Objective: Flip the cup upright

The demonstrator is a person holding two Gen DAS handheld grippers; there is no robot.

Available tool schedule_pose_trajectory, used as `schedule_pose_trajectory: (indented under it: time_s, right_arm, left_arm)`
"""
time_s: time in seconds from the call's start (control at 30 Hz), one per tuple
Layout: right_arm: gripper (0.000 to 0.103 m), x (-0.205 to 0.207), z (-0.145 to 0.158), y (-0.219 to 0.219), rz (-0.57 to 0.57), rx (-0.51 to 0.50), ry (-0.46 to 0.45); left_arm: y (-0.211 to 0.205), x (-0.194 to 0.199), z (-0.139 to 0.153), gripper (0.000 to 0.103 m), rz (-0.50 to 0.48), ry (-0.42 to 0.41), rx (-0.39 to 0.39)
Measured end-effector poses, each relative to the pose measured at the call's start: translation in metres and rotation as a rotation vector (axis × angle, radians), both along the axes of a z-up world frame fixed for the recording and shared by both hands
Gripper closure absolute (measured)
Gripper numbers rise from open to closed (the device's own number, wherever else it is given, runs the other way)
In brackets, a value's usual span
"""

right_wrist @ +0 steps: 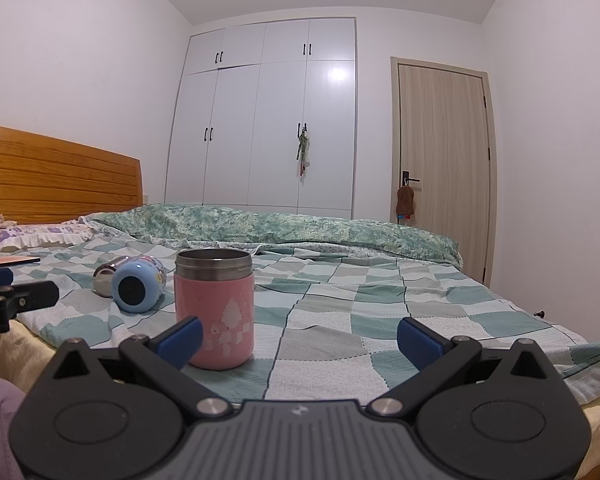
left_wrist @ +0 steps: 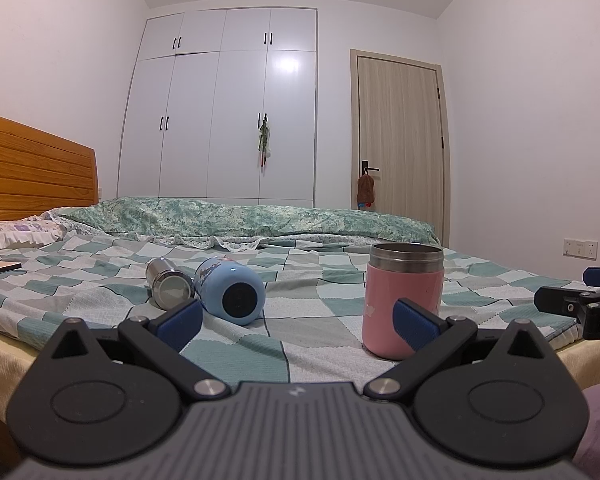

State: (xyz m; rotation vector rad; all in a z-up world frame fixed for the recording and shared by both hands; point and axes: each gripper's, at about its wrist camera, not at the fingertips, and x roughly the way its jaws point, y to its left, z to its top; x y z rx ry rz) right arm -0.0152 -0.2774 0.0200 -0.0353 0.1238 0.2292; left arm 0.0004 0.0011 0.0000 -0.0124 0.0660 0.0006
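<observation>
My left claw [left_wrist: 298, 322] and right claw [right_wrist: 298, 340] are both released, jaws spread, holding nothing. The pink cup [left_wrist: 403, 300] stands upright on the bed [right_wrist: 380, 300], at 1 o'clock from my left claw. A blue bottle [left_wrist: 230, 290] lies at 11 o'clock.

A checkered bedsheet [left_wrist: 300, 320] is covering the bed, wrinkling toward its left edge. A green floral quilt [left_wrist: 240, 218] is lying rolled along the bed's far edge. A ruffled purple pillow [right_wrist: 40, 234] is resting at the far left corner, under the wooden headboard [left_wrist: 32, 164]. Behind, a white wardrobe [left_wrist: 236, 112] is standing beside a closed wooden door [right_wrist: 444, 148].
</observation>
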Motion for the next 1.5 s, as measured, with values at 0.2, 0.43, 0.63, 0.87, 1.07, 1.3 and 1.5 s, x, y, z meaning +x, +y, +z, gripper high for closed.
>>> schedule_pose_trajectory:
  time_s: [0.2,0.43,0.63,0.87,1.07,1.3,1.5]
  right_arm:
    - [0.000,0.000,0.000,0.000,0.000,0.000,0.000]
    - [0.000,0.000,0.000,0.000,0.000,0.000,0.000]
    - [0.000,0.000,0.000,0.000,0.000,0.000,0.000]
    - [0.000,-0.001,0.001,0.001,0.000,0.000,0.000]
    - [0.000,-0.005,0.007,0.006,0.032,-0.020,-0.015]
    - [0.000,-0.002,0.034,0.031,0.138,-0.018,-0.079]
    - [0.000,0.011,0.059,0.070,0.246,-0.034,-0.093]
  left_arm:
    - [0.000,0.000,0.000,0.000,0.000,0.000,0.000]
    - [0.000,0.000,0.000,0.000,0.000,0.000,0.000]
    - [0.000,0.000,0.000,0.000,0.000,0.000,-0.001]
    - [-0.001,0.002,-0.002,0.000,0.002,0.000,-0.002]
    - [0.001,0.004,0.008,0.000,-0.012,0.019,-0.006]
    - [0.023,0.004,0.031,0.000,-0.008,0.016,-0.001]
    - [0.055,0.011,0.051,0.000,0.011,0.021,0.014]
